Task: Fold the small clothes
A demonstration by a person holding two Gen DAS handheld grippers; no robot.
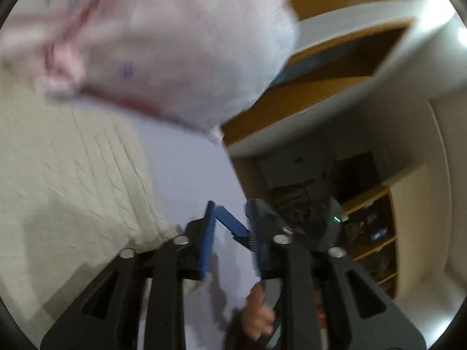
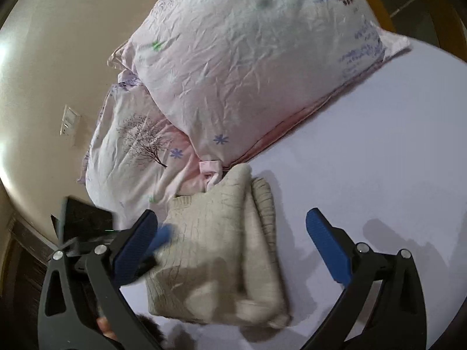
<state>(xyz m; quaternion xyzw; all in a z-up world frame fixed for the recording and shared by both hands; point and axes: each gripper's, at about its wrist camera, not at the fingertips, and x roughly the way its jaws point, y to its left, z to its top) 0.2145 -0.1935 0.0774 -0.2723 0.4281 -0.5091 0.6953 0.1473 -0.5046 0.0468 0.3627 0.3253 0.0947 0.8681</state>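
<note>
A cream knitted sweater [image 2: 221, 250] lies folded on the pale lilac bed sheet [image 2: 364, 145], just below the pillows. My right gripper [image 2: 230, 248] is open and empty, its blue pads on either side of the sweater and above it. In the left wrist view the same sweater [image 1: 73, 169] fills the left side, blurred. My left gripper [image 1: 230, 239] has its blue pads a narrow gap apart with nothing between them; the other gripper's blue finger shows through the gap.
A pink floral pillow [image 2: 248, 67] lies on a second pillow with a tree print [image 2: 137, 145] at the head of the bed. The pillow is also in the left wrist view [image 1: 163, 43]. A wooden bed frame [image 1: 292, 108] and shelves [image 1: 370, 233] stand to the right.
</note>
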